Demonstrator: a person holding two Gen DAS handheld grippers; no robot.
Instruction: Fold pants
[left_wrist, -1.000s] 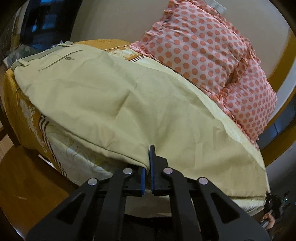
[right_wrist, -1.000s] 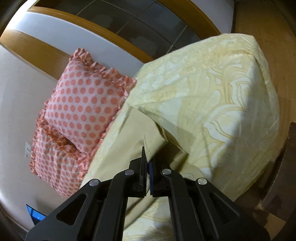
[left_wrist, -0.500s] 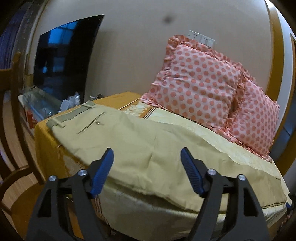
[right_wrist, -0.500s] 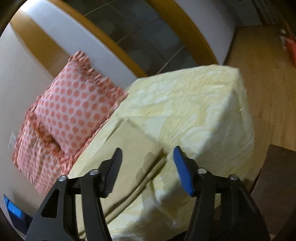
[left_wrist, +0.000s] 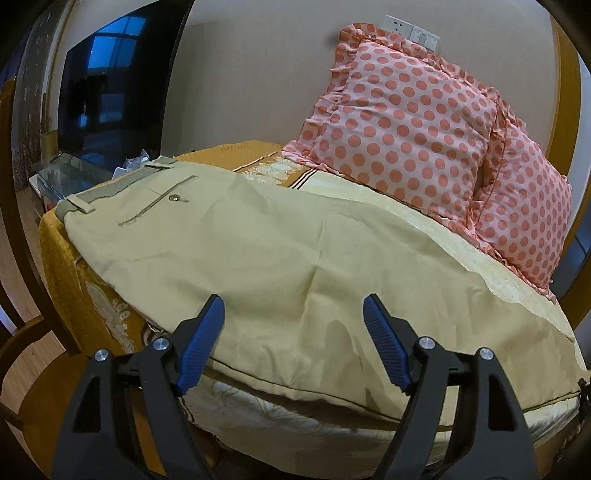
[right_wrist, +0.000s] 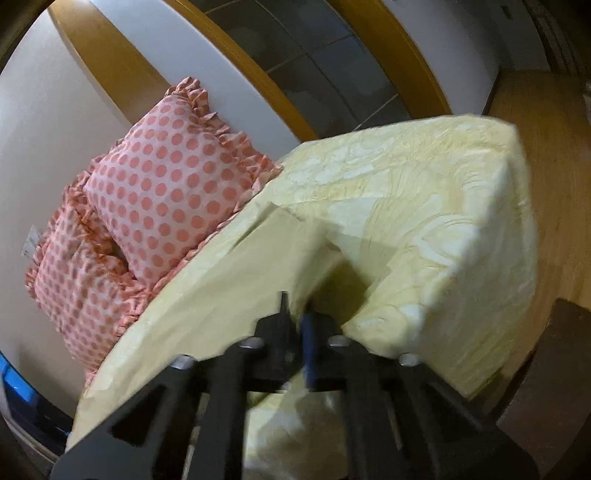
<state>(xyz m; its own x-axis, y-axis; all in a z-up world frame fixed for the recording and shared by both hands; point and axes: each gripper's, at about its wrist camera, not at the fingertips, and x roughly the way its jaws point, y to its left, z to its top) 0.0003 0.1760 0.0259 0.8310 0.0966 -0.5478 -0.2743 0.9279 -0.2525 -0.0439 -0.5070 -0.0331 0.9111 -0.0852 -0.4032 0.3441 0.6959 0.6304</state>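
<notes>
Two tongs sit nearest. My left gripper (left_wrist: 293, 339) gapes wide at 6 o'clock, holding nothing, just above the khaki pants (left_wrist: 258, 266) lying flat across the bed (left_wrist: 59, 258). My right gripper (right_wrist: 295, 325), blurred, is pinched together on the trouser hem. Beyond, at 1 o'clock, polka-dot pillows (left_wrist: 406, 122) lean on the wall (left_wrist: 251, 74). A dark television (left_wrist: 110, 92) stands at 10 o'clock.

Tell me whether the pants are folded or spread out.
Spread lengthwise: the pants lie flat along the bed, waistband far. A lengthwise fold: cannot tell.
</notes>
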